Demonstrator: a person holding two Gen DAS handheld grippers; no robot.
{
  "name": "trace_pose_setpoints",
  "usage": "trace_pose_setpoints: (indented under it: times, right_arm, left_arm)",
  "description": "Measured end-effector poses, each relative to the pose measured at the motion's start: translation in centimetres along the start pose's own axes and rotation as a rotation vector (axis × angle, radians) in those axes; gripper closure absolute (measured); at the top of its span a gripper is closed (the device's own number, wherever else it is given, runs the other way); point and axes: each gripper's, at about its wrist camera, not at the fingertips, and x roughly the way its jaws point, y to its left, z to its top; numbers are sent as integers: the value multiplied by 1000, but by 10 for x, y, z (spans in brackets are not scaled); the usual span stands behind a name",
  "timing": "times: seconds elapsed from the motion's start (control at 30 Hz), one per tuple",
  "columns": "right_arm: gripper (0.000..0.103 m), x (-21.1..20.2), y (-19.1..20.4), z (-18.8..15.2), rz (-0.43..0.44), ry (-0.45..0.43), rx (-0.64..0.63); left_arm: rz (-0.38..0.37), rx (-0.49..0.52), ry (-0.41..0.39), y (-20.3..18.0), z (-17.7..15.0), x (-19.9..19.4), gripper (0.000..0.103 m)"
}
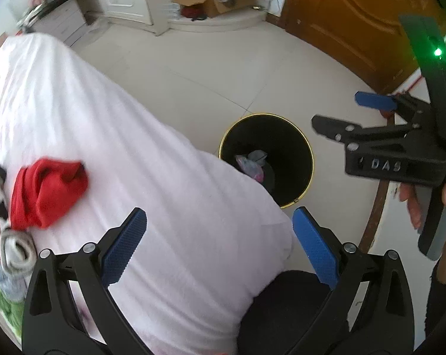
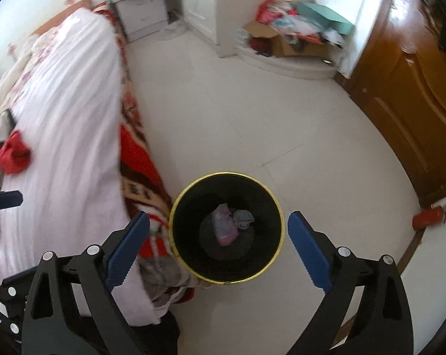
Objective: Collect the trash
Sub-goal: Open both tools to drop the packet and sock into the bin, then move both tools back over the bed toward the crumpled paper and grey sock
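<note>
A black bin with a gold rim stands on the floor beside the bed; it also shows in the left wrist view. Pink and grey crumpled trash lies at its bottom. My right gripper is open and empty, directly above the bin; it shows from the side in the left wrist view. My left gripper is open and empty above the white bed cover. A red cloth and grey-white socks lie on the bed to its left.
A brown wooden door is at the right. Cardboard boxes with clutter stand at the far wall. A grey drawer unit stands by the bed head. A red extinguisher lies on the floor.
</note>
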Motion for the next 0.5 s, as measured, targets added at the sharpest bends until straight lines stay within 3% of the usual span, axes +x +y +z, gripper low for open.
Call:
trace_pose_setpoints:
  times: [0.2, 0.5]
  right_arm:
    - [13, -16, 32, 6, 53, -16, -82]
    - [13, -47, 90, 10, 129, -47, -234]
  left_arm:
    - [69, -53, -36, 6, -21, -24, 6]
    - [110, -166, -85, 20, -51, -67, 6]
